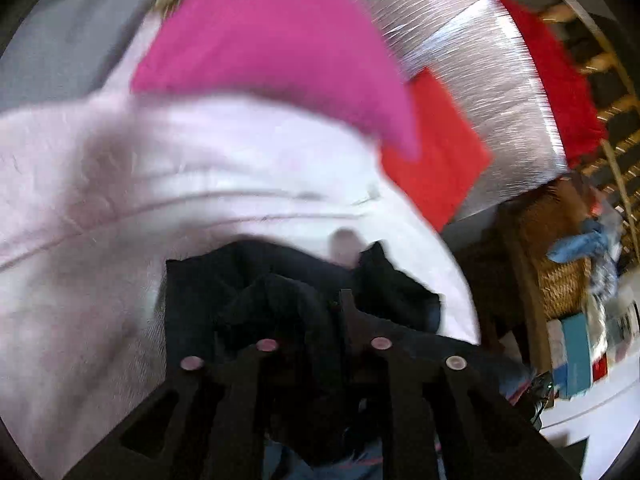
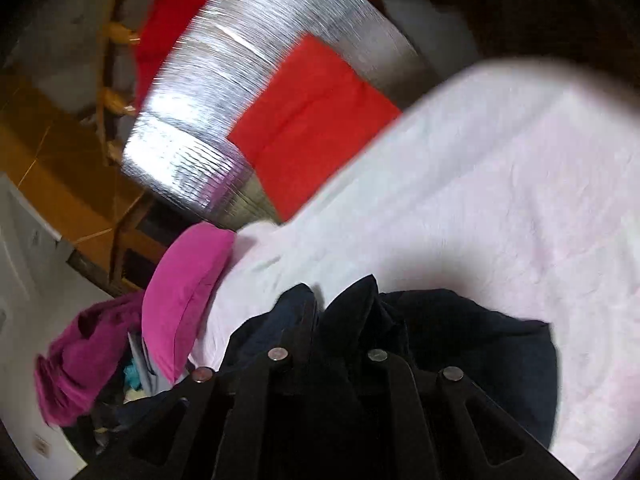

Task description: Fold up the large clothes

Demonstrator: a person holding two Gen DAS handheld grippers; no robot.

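Dark navy, heavy cloth, the large garment [image 1: 304, 296] I'm folding, is bunched at the bottom centre of both wrist views, pinched in my left gripper [image 1: 304, 312] and my right gripper [image 2: 344, 312], jaws nearly shut on it, so I judge I'm carrying two corners over the pale pink sheet [image 2: 480, 184]. Beyond lie a magenta pillow [image 1: 272, 32], a red folded cloth [image 2: 312, 120] and a silver foil mat [image 2: 248, 48]. Blur smears everything; the garment's shape stays hidden.
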